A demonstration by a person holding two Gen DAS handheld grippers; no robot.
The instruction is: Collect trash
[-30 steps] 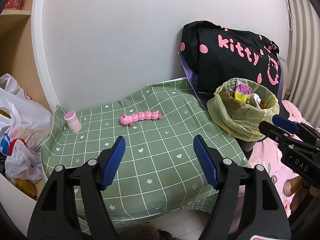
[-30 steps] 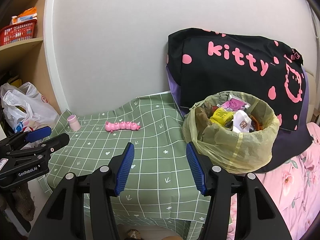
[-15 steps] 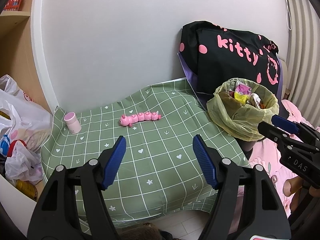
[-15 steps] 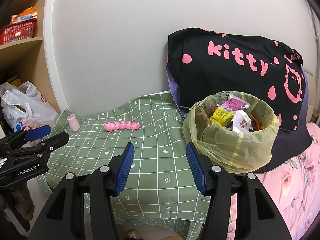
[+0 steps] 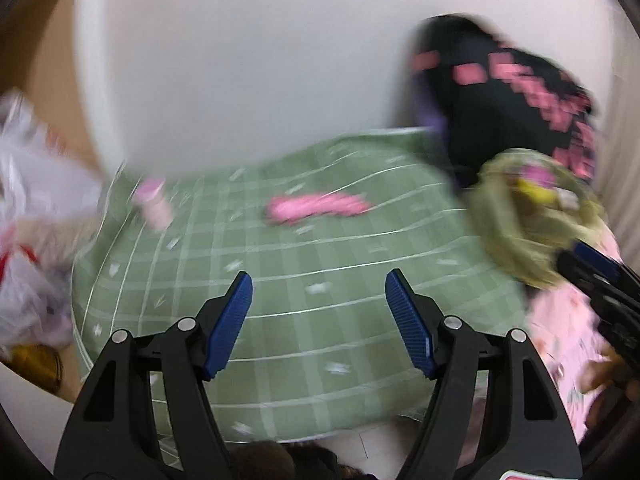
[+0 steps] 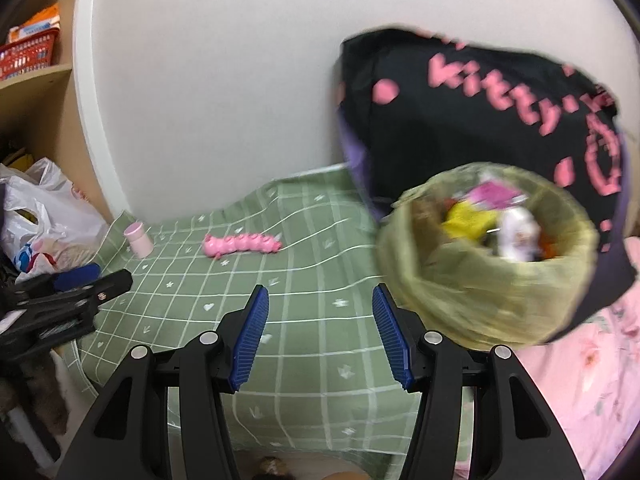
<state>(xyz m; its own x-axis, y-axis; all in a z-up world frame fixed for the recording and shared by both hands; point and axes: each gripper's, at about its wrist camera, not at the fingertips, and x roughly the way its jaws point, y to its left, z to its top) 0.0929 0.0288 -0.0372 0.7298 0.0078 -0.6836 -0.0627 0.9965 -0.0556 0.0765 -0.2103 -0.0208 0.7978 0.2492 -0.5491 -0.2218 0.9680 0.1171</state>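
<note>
A trash bin lined with a yellow-green bag [image 6: 492, 280] stands at the right of the green checked tablecloth [image 6: 312, 288], filled with wrappers; it also shows in the left wrist view [image 5: 532, 216]. A pink caterpillar toy [image 6: 240, 243] and a small pink bottle [image 6: 138, 240] lie on the cloth; both show blurred in the left wrist view, the toy [image 5: 316, 206] and the bottle [image 5: 154, 204]. My left gripper [image 5: 318, 320] is open and empty above the cloth's near part. My right gripper [image 6: 318, 334] is open and empty just left of the bin.
A black bag with pink "kitty" lettering [image 6: 480, 112] leans on the wall behind the bin. White plastic bags [image 6: 44, 216] sit at the left by a wooden shelf [image 6: 36, 80]. Pink floral bedding [image 6: 580, 380] lies at the right.
Both views have become blurred with motion. The toy, the bottle and the bin sit larger and closer in both views, so both grippers have moved forward toward the table.
</note>
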